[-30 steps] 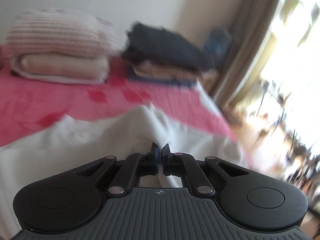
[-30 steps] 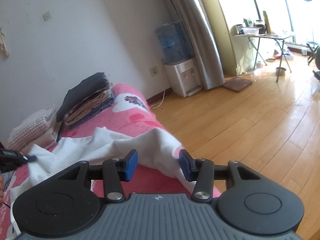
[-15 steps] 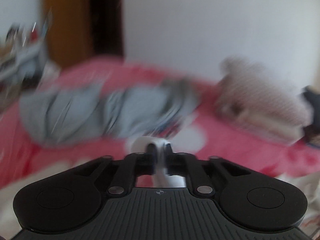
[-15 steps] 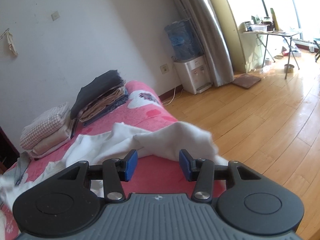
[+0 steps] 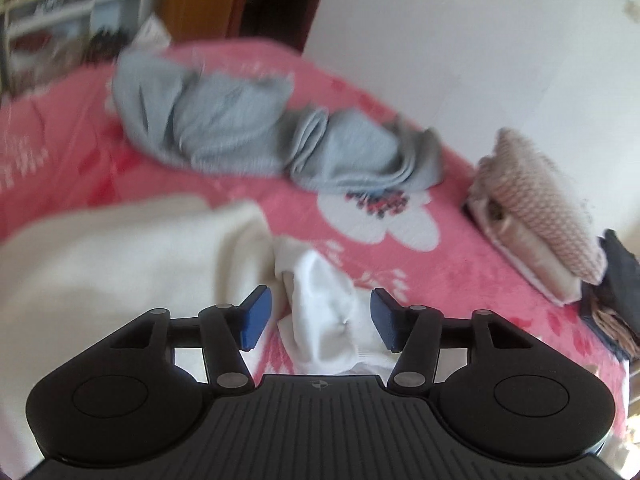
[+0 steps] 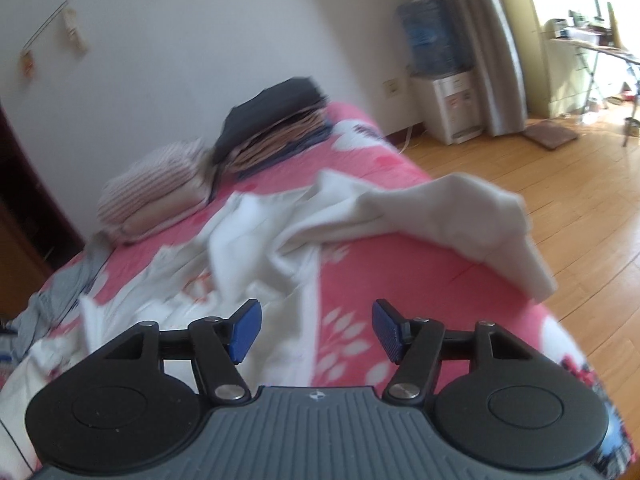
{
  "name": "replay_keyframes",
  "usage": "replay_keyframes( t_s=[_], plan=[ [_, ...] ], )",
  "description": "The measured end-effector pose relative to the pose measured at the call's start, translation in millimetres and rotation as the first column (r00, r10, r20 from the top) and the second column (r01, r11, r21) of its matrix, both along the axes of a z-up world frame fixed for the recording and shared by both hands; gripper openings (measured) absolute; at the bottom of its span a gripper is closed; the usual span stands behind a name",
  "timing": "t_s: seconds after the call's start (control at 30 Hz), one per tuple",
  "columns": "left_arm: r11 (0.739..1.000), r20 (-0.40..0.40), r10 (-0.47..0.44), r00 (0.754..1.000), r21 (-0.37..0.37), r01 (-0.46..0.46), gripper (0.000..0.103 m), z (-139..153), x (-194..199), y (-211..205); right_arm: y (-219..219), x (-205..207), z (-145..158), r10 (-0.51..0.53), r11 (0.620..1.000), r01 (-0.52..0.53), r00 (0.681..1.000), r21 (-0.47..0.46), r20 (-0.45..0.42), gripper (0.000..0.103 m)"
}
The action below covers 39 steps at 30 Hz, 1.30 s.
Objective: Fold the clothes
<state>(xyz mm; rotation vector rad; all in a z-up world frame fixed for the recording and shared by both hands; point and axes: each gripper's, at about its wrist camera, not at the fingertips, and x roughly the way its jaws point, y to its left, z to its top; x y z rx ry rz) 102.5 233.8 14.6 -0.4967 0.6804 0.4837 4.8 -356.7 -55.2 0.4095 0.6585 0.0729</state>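
The left gripper [image 5: 316, 322] has just been opening, and a bunched fold of the white garment [image 5: 320, 332] sits between its blue pads [image 5: 256, 318] without either one pressing on it — it is let go, not gripped. The right gripper [image 6: 316, 330] has also just been opening wider; its jaws stand apart over the pink floral bedspread [image 6: 400, 280] with only a strip of white cloth lying beneath the gap, nothing clamped. The white garment [image 6: 288, 232] is sprawled loosely across the bed, one end [image 6: 480, 216] draped over the bed's edge toward the wooden floor [image 6: 540, 168], the rest rumpled toward the left gripper's side. A crumpled grey garment [image 5: 260, 136] lies further up the bed, and two folded stacks [image 6: 224, 156] sit against the wall. By the look of it the step in hand is laying the white piece out before a fold, and it is far from flat. To do that well, each gripper should take a true corner or hem rather than a bunch of middle fabric, close fully on a single layer, and draw outward in opposite directions so the creases pull out — the overhanging end wants bringing back onto the bedspread first, or its weight may drag the cloth off the side.
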Motion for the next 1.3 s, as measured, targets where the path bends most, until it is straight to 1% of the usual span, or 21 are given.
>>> replay_keyframes(
  t_s=[0.17, 0.3, 0.4, 0.47, 0.5, 0.57, 0.6, 0.63, 0.7, 0.8, 0.83, 0.87, 0.9, 0.93, 0.97, 1.0, 1.13, 1.2, 1.23, 1.27, 1.3],
  plan=[
    [0.986, 0.060, -0.112, 0.992, 0.134, 0.103, 0.062, 19.1, -30.2, -20.5, 24.0, -3.5, 0.9, 0.107, 0.994, -0.107, 0.994, 0.012, -0.036, 0.068],
    [0.951, 0.099, -0.240, 0.966, 0.226, 0.213, 0.067, 22.3, -64.0, -39.0, 28.1, -8.5, -6.2, 0.132, 0.991, -0.130, 0.987, 0.029, -0.088, 0.068],
    [0.902, 0.114, -0.383, 0.917, 0.262, 0.344, 0.070, 12.5, -99.3, -59.9, 25.0, -13.9, -15.4, 0.161, 0.982, -0.147, 0.979, 0.115, -0.126, 0.068],
    [0.844, 0.076, -0.508, 0.858, 0.244, 0.478, 0.071, -0.4, -119.0, -84.0, 23.7, -15.6, -22.7, 0.179, 0.973, -0.153, 0.973, 0.173, -0.149, 0.067],
    [0.806, 0.052, -0.568, 0.821, 0.239, 0.542, 0.071, -7.5, -127.6, -98.0, 22.7, -15.8, -25.6, 0.183, 0.970, -0.152, 0.970, 0.192, -0.157, 0.067],
    [0.716, 0.001, -0.675, 0.738, 0.244, 0.655, 0.071, -22.1, -143.6, -128.0, 18.9, -14.5, -31.1, 0.170, 0.968, -0.131, 0.970, 0.216, -0.175, 0.067],
    [0.663, -0.023, -0.723, 0.691, 0.259, 0.703, 0.071, -29.3, -151.0, -144.1, 16.3, -13.2, -33.7, 0.166, 0.966, -0.123, 0.969, 0.226, -0.182, 0.067],
    [0.599, -0.053, -0.771, 0.635, 0.279, 0.751, 0.071, -36.6, -156.8, -161.0, 13.4, -12.0, -36.0, 0.157, 0.966, -0.112, 0.969, 0.233, -0.188, 0.067],
    [0.452, -0.128, -0.849, 0.512, 0.324, 0.831, 0.071, -52.6, -165.1, -194.3, 7.5, -9.7, -40.6, 0.140, 0.966, -0.088, 0.970, 0.245, -0.201, 0.067],
    [0.209, -0.266, -0.908, 0.325, 0.385, 0.899, 0.071, -80.2, -171.7, -240.7, -0.3, -8.2, -47.1, 0.118, 0.964, -0.059, 0.969, 0.260, -0.219, 0.067],
    [0.134, -0.314, -0.909, 0.274, 0.403, 0.905, 0.071, -91.0, -173.6, -255.0, -1.7, -8.3, -48.5, 0.114, 0.964, -0.053, 0.968, 0.262, -0.223, 0.067],
    [0.081, -0.354, -0.902, 0.245, 0.420, 0.904, 0.071, -101.6, -173.8, -265.5, -3.2, -8.5, -49.9, 0.110, 0.963, -0.048, 0.968, 0.264, -0.226, 0.067],
    [0.037, -0.389, -0.894, 0.224, 0.434, 0.900, 0.070, -111.7, -173.2, -274.4, -4.7, -8.6, -50.8, 0.108, 0.963, -0.045, 0.968, 0.266, -0.227, 0.067],
    [0.001, -0.415, -0.885, 0.209, 0.447, 0.895, 0.070, -120.0, -172.2, -281.3, -5.5, -9.0, -50.9, 0.105, 0.962, -0.042, 0.968, 0.268, -0.227, 0.067],
    [-0.016, -0.428, -0.880, 0.205, 0.459, 0.888, 0.070, -125.7, -169.8, -285.4, -6.4, -9.4, -50.9, 0.104, 0.962, -0.040, 0.969, 0.271, -0.225, 0.067],
    [-0.014, -0.427, -0.879, 0.211, 0.466, 0.885, 0.070, -128.7, -167.0, -287.6, -7.2, -9.9, -50.5, 0.105, 0.962, -0.042, 0.969, 0.271, -0.223, 0.067],
    [0.055, -0.400, -0.885, 0.239, 0.420, 0.906, 0.066, -130.8, -147.1, -288.1, -9.5, -11.2, -48.6, 0.109, 0.965, -0.051, 0.970, 0.258, -0.217, 0.067],
    [0.077, -0.392, -0.886, 0.248, 0.402, 0.912, 0.058, -131.9, -137.5, -289.7, -10.5, -11.8, -48.0, 0.110, 0.968, -0.055, 0.971, 0.245, -0.215, 0.067],
    [0.086, -0.385, -0.888, 0.251, 0.397, 0.914, 0.051, -132.6, -133.2, -289.9, -11.1, -12.2, -47.9, 0.109, 0.969, -0.056, 0.971, 0.239, -0.213, 0.067],
    [0.099, -0.375, -0.891, 0.257, 0.393, 0.914, 0.039, -133.3, -128.2, -291.4, -11.2, -11.9, -48.0, 0.107, 0.970, -0.055, 0.971, 0.237, -0.213, 0.067],
    [0.118, -0.365, -0.891, 0.269, 0.387, 0.914, 0.032, -133.6, -125.0, -292.6, -11.4, -12.1, -48.2, 0.104, 0.969, -0.051, 0.971, 0.240, -0.213, 0.067]
  ],
)
